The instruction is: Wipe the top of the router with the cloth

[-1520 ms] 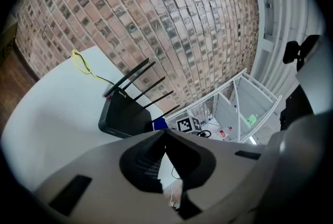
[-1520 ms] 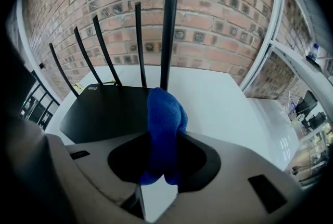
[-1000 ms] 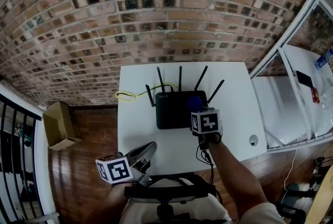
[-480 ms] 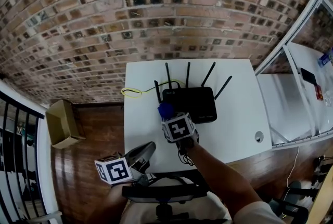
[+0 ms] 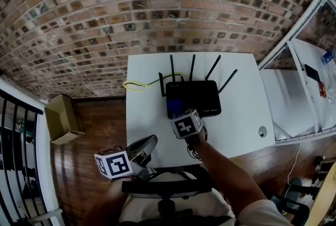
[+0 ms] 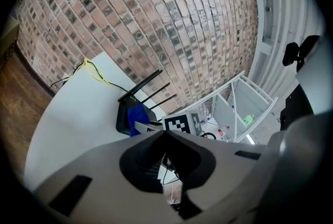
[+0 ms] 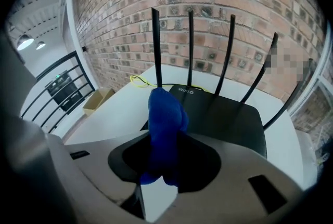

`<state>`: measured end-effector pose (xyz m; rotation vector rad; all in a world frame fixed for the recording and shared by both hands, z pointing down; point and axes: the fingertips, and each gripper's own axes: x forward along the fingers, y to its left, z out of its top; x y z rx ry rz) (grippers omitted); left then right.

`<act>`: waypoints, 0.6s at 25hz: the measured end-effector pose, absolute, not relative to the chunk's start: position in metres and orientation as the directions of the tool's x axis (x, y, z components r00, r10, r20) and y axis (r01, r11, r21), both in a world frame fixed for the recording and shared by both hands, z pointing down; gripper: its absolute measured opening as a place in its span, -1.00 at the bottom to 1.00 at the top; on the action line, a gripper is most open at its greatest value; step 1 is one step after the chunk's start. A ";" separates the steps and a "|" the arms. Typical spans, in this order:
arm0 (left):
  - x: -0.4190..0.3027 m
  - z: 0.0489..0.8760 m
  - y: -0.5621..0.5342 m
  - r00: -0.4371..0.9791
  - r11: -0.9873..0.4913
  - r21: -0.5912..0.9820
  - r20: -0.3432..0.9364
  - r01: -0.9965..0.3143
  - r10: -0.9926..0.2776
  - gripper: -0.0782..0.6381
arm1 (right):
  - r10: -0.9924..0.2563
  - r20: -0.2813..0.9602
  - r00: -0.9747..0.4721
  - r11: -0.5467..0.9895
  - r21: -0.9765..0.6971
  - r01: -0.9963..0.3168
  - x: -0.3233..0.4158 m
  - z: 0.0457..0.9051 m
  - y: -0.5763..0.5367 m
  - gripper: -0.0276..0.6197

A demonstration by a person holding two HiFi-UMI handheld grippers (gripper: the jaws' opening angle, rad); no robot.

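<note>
Softly bunched cloth [image 7: 165, 114], flat black router [image 7: 229, 119]

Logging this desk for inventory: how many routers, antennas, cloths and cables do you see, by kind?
Router: 1
Antennas: 5
Blue cloth: 1
Yellow cable: 1
Total: 8

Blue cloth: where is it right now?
The cloth is clamped in the right gripper, at the near-left corner of the black router on the white table, head view centre.
</note>
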<state>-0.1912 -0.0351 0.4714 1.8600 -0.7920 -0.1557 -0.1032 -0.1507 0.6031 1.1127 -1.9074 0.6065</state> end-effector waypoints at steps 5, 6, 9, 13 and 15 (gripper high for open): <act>-0.184 0.471 -0.038 0.785 -0.231 0.870 0.242 -0.436 -0.570 -0.78 | -0.534 0.806 -0.255 0.477 0.038 -0.878 -0.083 0.594 -0.159 -0.48; -0.182 0.471 -0.039 0.788 -0.232 0.871 0.241 -0.434 -0.566 -0.78 | -0.537 0.805 -0.251 0.468 0.037 -0.883 -0.078 0.594 -0.160 -0.48; -0.176 0.476 -0.041 0.796 -0.232 0.872 0.247 -0.432 -0.552 -0.78 | -0.542 0.802 -0.252 0.443 0.018 -0.896 -0.064 0.595 -0.161 -0.48; -0.167 0.476 -0.046 0.803 -0.232 0.874 0.249 -0.427 -0.542 -0.78 | -0.520 0.817 -0.249 0.411 -0.017 -0.911 -0.045 0.609 -0.158 -0.48; -0.163 0.474 -0.050 0.804 -0.234 0.874 0.247 -0.426 -0.540 -0.78 | -0.524 0.810 -0.262 0.415 -0.026 -0.909 -0.043 0.608 -0.160 -0.48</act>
